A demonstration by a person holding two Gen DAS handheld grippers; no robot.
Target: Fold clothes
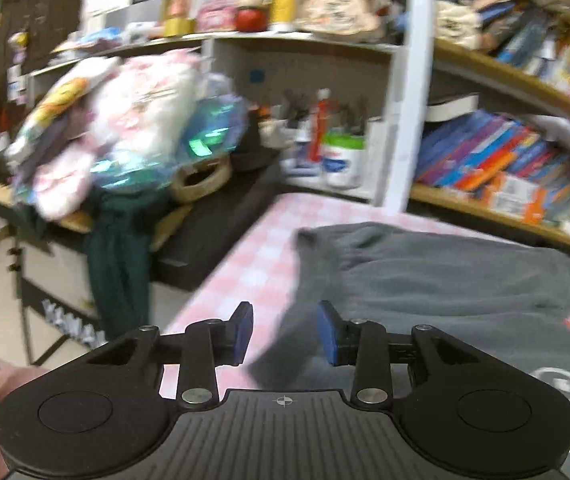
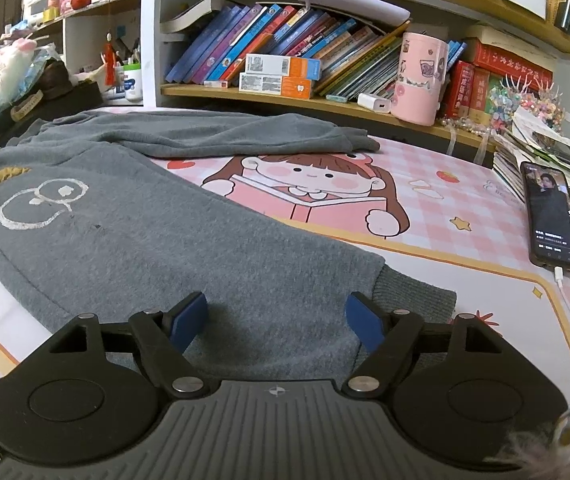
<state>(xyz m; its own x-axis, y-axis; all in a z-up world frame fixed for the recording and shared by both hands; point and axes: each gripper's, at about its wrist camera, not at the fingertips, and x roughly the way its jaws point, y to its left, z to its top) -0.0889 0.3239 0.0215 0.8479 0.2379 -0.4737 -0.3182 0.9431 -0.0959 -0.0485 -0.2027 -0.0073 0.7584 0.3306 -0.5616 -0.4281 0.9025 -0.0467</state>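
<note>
Left wrist view, blurred: the left gripper (image 1: 285,330) hangs just above the left edge of a desk covered by a pink checked mat (image 1: 245,264). Its blue-padded tongs stand apart with nothing between them. A grey sweatshirt (image 1: 445,280) lies spread on the mat, and one dark fold of it reaches toward the gap between the tongs without being gripped. Beyond the desk's left edge sits a dark keyboard piled with soft toys and bags (image 1: 125,128), and behind the desk rise shelves of books (image 1: 505,160). The gripper seems placed here to take hold of the garment's left side.

Right wrist view, sharp: the right gripper (image 2: 277,320) sits low over the near edge of the desk, its tongs wide apart and empty. Directly under and ahead of them lies a sleeve of the sweatshirt (image 2: 165,240), its ribbed cuff (image 2: 417,296) just beside the right finger. A white ring-shaped print (image 2: 41,204) marks the garment's body at left, and the other sleeve (image 2: 225,136) stretches along the far edge. The bare mat shows a cartoon girl (image 2: 309,188). A phone (image 2: 551,220) lies near the right edge, plugged in, well clear of the cloth. The wide gap looks meant to pinch the sleeve for a first fold.
</note>
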